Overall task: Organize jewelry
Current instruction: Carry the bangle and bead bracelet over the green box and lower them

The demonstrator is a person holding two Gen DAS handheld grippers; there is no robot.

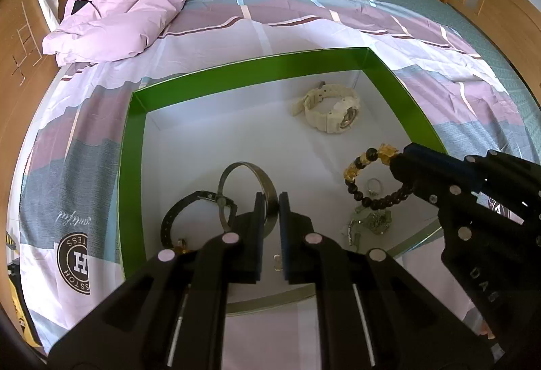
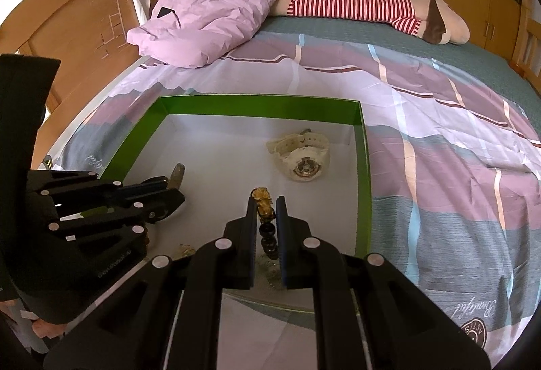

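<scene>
Lying on the bed (image 1: 304, 28), on a striped sheet: 1 green-walled box (image 1: 130, 167) with a white floor, holding the jewelry. Gripping 1 metal bangle (image 1: 252, 187) in the left claw (image 1: 270, 204), jaws closed to a narrow gap on the band's near edge, the ring standing upright over the box floor. Pinching 1 beaded bracelet (image 1: 363, 180) in the right claw (image 2: 265, 211), jaws nearly shut on the amber carved beads, the dark round beads hanging below in a slack loop above the floor. Resting loose in the box: 1 cream plastic watch (image 1: 333, 111) near the far right corner, 1 dark strap watch (image 1: 182, 218) by the left wall, 1 small ring (image 1: 373, 186) and 1 tangle of pale metal pieces (image 1: 370, 223) under the bracelet. Handling, judged: bangle stiff, light, smooth, likely slipping or twisting if pinched flat, so best taking across the band's width; bracelet soft and elastic, beads hard and rounded, rolling between pads, so best taking on the larger carved beads; watch bulky, firm, safest at the strap.
</scene>
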